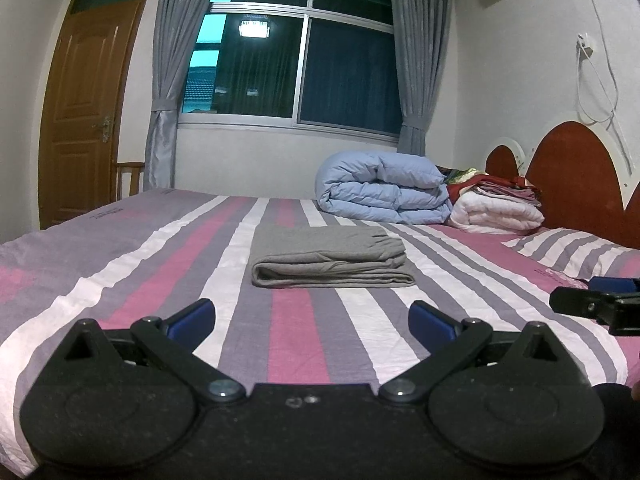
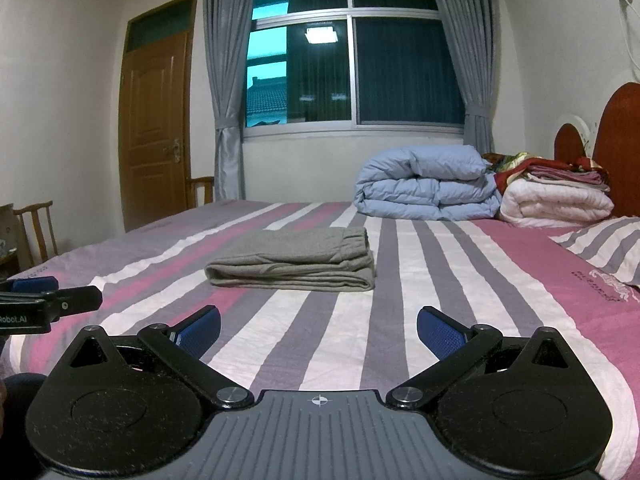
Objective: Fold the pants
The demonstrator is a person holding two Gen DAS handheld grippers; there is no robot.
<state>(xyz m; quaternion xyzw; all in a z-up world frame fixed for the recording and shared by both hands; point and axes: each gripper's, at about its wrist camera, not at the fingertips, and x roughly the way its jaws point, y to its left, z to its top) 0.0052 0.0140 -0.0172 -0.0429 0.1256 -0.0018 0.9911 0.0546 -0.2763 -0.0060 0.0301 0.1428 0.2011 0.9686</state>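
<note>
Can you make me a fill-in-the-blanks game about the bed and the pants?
1. The folded pants are the color ____.
2. The jaws of both grippers are ____.
3. The rolled-up comforter near the headboard is light ____.
4. The pants rest on a ____ bedsheet.

Missing words: gray; open; blue; striped

We see plain grey folded cotton pants [image 1: 328,258] on a pink, white and grey-purple striped bedsheet [image 1: 160,280]; pale blue puffy duvet [image 2: 428,184] behind.

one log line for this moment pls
pants: folded, flat on bed | left tongs: open, empty | right tongs: open, empty | contact: none
</note>
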